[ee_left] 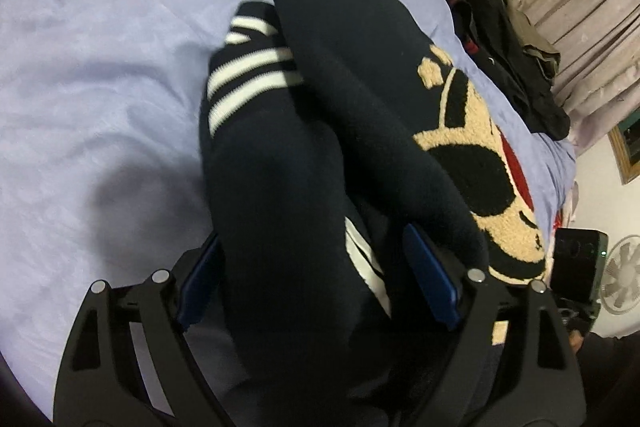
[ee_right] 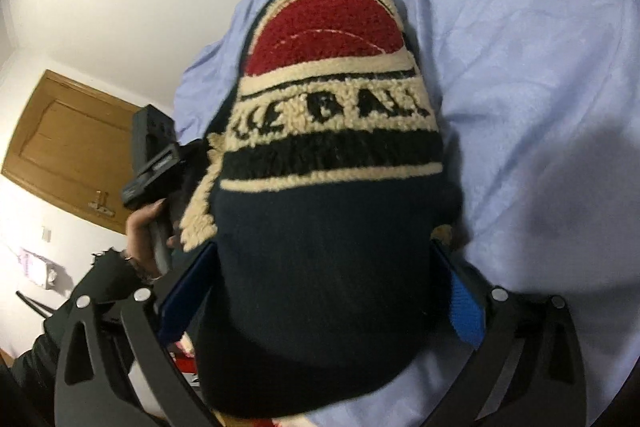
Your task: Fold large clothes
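Navy sweater [ee_left: 320, 115] bunched up over the pale blue bedsheet [ee_left: 100, 67], held off it by both grippers. White-striped cuff [ee_left: 248, 71] drapes on the left side, fleecy cream/red/black chest patch [ee_right: 336, 75] faces the right wrist cam, lettering partly readable

Left gripper [ee_left: 316, 279]: blue-padded fingers [ee_left: 432, 279] sit either side of a thick roll of sweater fabric, pinching it; a bit of white stripe shows inside the fold between them

Right gripper [ee_right: 324, 291]: fingers [ee_right: 464, 311] spread wide but packed full with the navy hem bundle, clamped on it from both sides

The person's left hand [ee_right: 148, 239] shows from the right cam, wrapped around the other gripper's handle, dark sleeve behind it

Beyond the bed: pile of dark clothes [ee_left: 508, 55] at the far edge of the sheet, striped curtain [ee_left: 580, 11] behind that, small white fan [ee_left: 624, 275] low on the right. Other side of the room: wooden door [ee_right: 76, 143] in a white wall
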A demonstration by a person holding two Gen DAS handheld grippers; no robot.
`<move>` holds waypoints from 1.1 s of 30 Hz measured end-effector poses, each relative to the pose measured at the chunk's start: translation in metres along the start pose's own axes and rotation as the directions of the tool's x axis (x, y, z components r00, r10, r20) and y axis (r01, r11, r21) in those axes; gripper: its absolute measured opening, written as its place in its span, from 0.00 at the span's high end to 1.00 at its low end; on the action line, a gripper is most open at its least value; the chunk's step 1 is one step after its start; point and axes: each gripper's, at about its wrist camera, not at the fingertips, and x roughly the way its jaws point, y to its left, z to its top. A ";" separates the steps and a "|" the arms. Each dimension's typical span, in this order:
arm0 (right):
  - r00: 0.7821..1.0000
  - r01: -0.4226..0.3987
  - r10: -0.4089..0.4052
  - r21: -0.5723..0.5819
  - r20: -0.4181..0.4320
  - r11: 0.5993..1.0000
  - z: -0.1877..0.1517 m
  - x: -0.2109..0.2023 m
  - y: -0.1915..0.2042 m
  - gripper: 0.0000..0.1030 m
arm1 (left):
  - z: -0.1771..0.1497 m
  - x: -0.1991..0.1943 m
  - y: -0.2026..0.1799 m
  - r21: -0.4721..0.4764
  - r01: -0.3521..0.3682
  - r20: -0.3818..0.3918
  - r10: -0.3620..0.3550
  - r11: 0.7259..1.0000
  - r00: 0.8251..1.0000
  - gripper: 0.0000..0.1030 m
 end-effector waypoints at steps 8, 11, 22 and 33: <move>0.990 0.136 -0.139 -0.113 -0.016 0.984 -0.001 -0.028 0.047 0.40 | -0.006 -0.013 -0.026 0.049 -0.052 0.020 0.051 0.997 0.998 0.75; 0.988 0.150 -0.154 -0.152 -0.012 0.977 -0.003 -0.050 0.072 0.45 | -0.013 -0.032 -0.047 0.077 -0.066 0.046 0.063 0.995 0.997 0.79; 0.983 0.185 -0.171 -0.354 0.071 0.917 0.015 -0.145 0.196 0.51 | -0.030 -0.143 -0.100 0.062 -0.049 0.222 0.034 0.997 0.975 0.82; 0.999 0.032 -0.043 -0.530 -0.009 0.848 0.001 -0.117 0.370 0.52 | -0.080 -0.336 -0.061 -0.085 -0.172 0.407 0.192 0.981 0.893 0.83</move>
